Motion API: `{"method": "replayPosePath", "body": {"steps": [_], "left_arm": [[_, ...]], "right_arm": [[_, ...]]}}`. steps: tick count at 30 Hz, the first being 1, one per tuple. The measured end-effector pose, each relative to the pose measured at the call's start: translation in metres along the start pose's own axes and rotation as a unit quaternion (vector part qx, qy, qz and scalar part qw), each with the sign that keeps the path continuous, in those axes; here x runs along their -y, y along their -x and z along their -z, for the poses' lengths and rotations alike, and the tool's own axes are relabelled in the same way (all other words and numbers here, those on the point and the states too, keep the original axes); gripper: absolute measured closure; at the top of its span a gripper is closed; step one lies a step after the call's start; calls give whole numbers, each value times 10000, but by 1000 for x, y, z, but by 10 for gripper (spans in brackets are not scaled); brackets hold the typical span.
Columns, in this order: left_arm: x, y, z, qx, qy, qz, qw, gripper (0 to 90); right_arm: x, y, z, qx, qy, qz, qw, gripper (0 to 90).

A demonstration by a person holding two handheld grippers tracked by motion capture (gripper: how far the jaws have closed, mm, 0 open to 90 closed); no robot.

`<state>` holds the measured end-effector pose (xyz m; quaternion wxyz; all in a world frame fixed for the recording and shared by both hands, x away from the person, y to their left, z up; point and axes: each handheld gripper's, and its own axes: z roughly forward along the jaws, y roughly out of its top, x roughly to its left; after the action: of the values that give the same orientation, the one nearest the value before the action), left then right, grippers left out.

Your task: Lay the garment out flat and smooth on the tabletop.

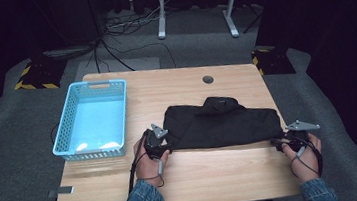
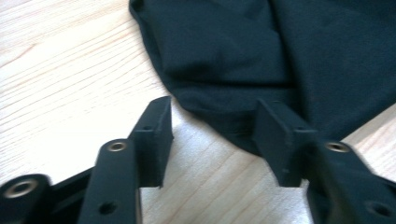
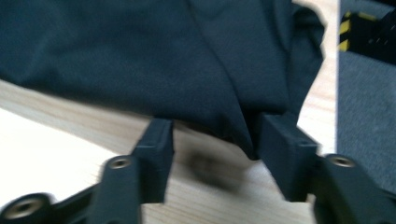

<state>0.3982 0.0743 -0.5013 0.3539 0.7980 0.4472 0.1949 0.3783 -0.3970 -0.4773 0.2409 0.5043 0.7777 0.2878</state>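
Observation:
A black folded garment (image 1: pixel 219 124) lies on the wooden table (image 1: pixel 214 177), right of centre. My left gripper (image 1: pixel 167 143) sits at the garment's near left corner. In the left gripper view its jaws (image 2: pixel 215 126) stand apart, with the cloth's edge (image 2: pixel 224 116) lying between their tips and no pad pressing on it. My right gripper (image 1: pixel 277 140) is at the garment's near right corner, close to the table's right edge. In the right gripper view the jaws (image 3: pixel 217 140) are apart, and a corner of the cloth (image 3: pixel 243 130) lies loose just inside the right jaw.
A light blue mesh basket (image 1: pixel 64 130) stands at the table's left side. A round cable hole (image 1: pixel 208 79) is near the far edge. Grey carpet (image 3: pixel 364 116) lies just beyond the table's right edge, and cables and a white frame stand on the floor behind.

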Motion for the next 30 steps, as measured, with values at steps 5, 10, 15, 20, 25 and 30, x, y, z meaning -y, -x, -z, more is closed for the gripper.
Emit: {"method": "replayPosePath", "body": {"steps": [5, 10, 15, 20, 25, 30], "left_arm": [[1, 1, 7, -66, 85, -134, 9999, 427], [-2, 2, 19, -42, 286, -145, 9995, 418], [0, 5, 28, -60, 342, -277, 9990, 405], [3, 7, 38, -128, 370, -475, 9981, 402], [5, 4, 45, -99, 414, -405, 9983, 401], [9, 3, 51, -109, 365, -376, 9986, 399]], "right_arm": [[-9, -3, 12, 25, 313, -18, 9995, 362], [-24, -10, 24, 45, 625, 58, 9980, 360], [-38, -22, 21, -127, 721, 276, 9969, 355], [-53, -31, 12, -263, 732, 333, 9964, 340], [-70, -42, 8, -365, 781, 537, 9948, 332], [-84, -55, 3, -516, 821, 739, 9925, 320]]}}
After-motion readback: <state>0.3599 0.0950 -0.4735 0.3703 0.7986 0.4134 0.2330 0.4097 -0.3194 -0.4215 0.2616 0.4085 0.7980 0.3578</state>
